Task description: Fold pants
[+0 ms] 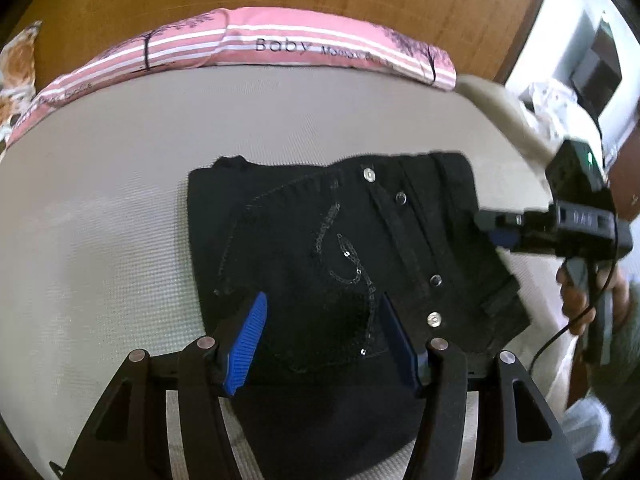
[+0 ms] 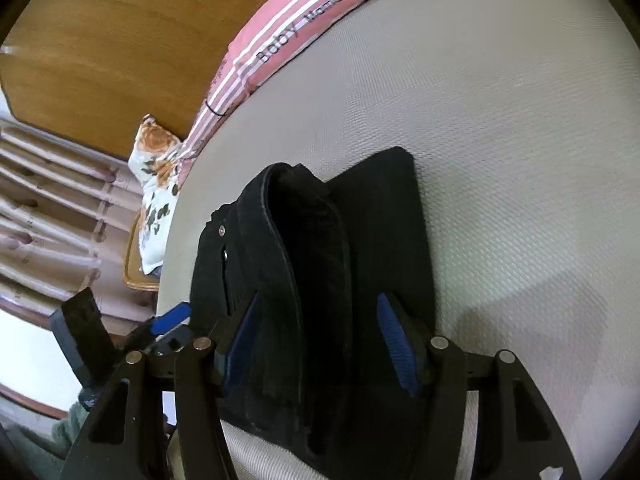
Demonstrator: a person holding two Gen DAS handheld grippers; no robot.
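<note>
The black pants (image 1: 340, 256) lie folded into a compact stack at the mattress (image 1: 120, 200) centre. Left gripper (image 1: 320, 336) and right gripper (image 2: 316, 340) are spread wide, gripping nothing. Folding appears nearly complete; only a raised layer at 12 o'clock in the right wrist view needs flattening.

Soft daylight, perhaps window-lit; fisheye edges warp, right side motion-blurred.
</note>
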